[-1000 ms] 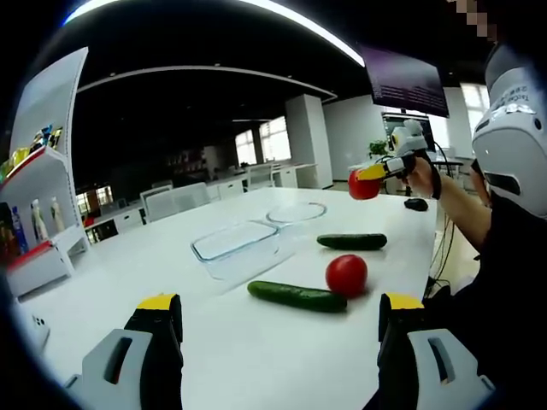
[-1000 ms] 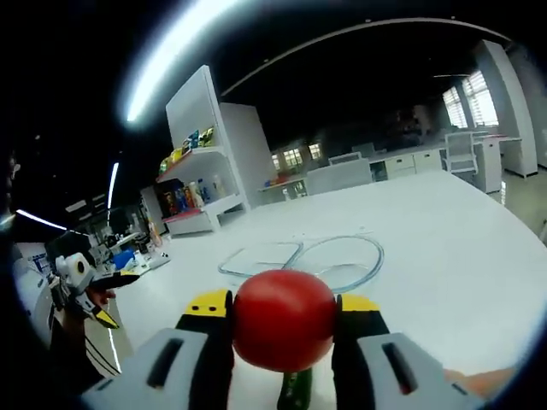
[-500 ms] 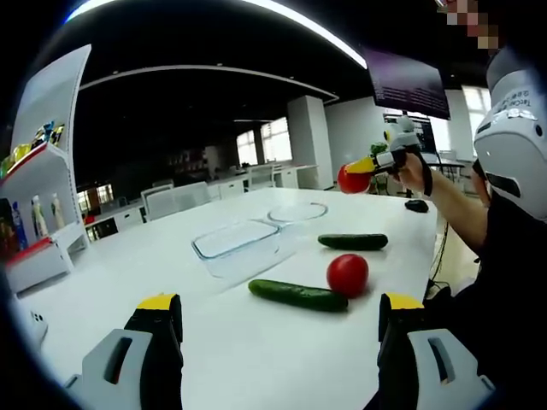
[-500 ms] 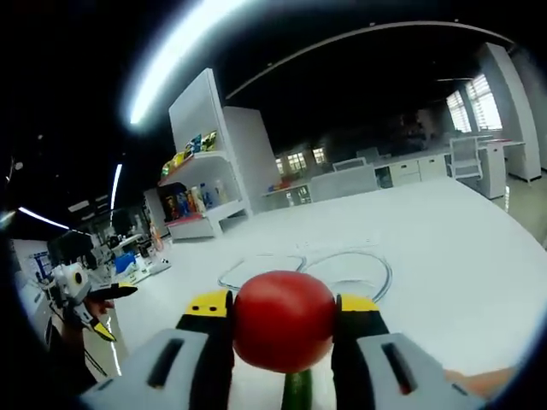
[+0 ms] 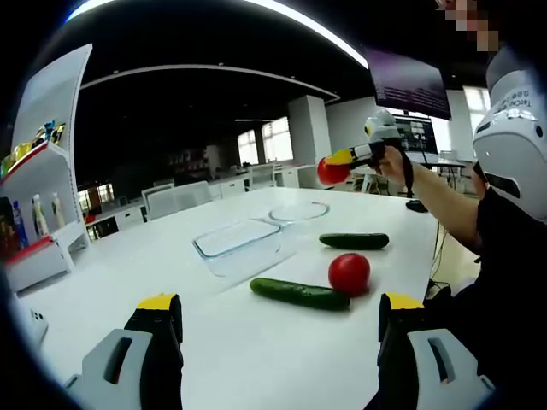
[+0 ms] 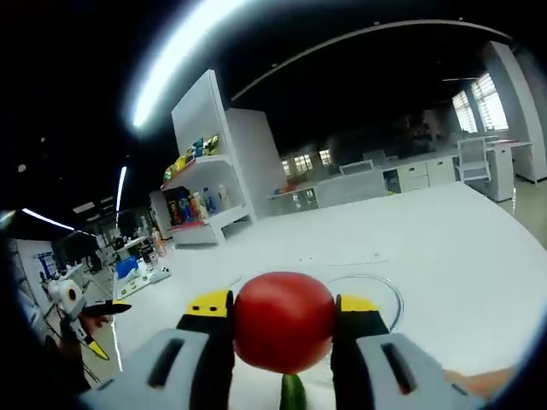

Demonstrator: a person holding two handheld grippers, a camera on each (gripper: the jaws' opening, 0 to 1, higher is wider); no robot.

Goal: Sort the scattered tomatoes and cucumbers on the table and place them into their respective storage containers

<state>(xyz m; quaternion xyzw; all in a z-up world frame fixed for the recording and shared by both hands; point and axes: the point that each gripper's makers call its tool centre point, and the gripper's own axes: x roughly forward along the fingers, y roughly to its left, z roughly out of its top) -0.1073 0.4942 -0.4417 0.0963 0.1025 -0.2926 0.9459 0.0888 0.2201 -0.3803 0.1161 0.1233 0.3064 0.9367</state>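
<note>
Tomato sits clamped in our right claw, raised above the round dish just ahead; left claw gapes wide, holding nothing.

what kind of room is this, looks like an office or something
Probably an open-plan office or showroom. A long white table fills the foreground, rows of white desks and chairs stand behind it, a display shelf holds bottles and packaged goods, and a large screen hangs near the windows.
</note>
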